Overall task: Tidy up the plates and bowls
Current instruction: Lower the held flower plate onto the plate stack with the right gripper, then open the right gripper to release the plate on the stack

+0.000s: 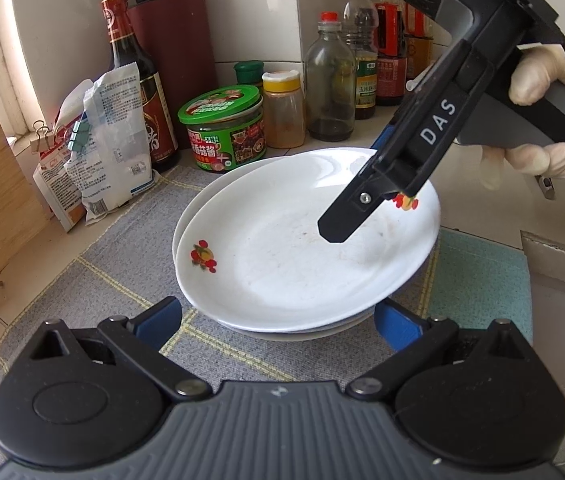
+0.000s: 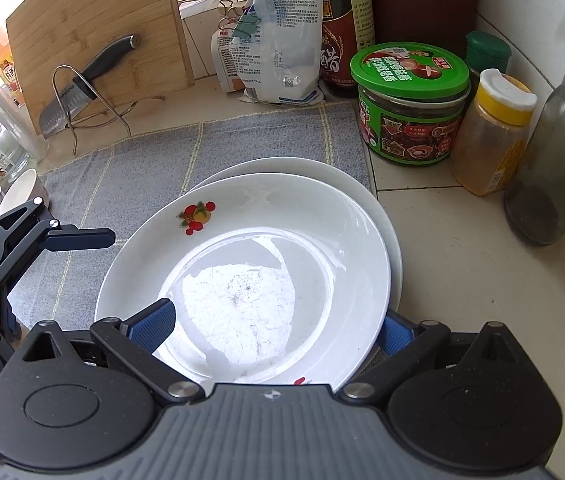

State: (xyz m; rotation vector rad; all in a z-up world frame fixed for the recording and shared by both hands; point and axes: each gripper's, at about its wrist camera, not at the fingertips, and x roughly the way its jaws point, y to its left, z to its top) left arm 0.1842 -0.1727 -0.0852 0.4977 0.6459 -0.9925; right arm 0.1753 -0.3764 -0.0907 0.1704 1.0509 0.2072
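My right gripper [image 2: 278,326] straddles the top plate [image 2: 242,248] rim, jaws spread, unclamped. My left gripper [image 1: 278,322] waits open at the stack's near edge; grey mat [image 2: 130,168] beyond lies free.

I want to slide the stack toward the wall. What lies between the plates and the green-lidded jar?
Nothing stands there. In the right wrist view, only grey cloth and bare counter tile separate the stacked plates from the green-lidded jar.

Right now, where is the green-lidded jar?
The green-lidded jar stands on the counter behind the stacked plates, off the grey mat's far right corner, between the dark sauce bottle and the yellow-capped spice jar.
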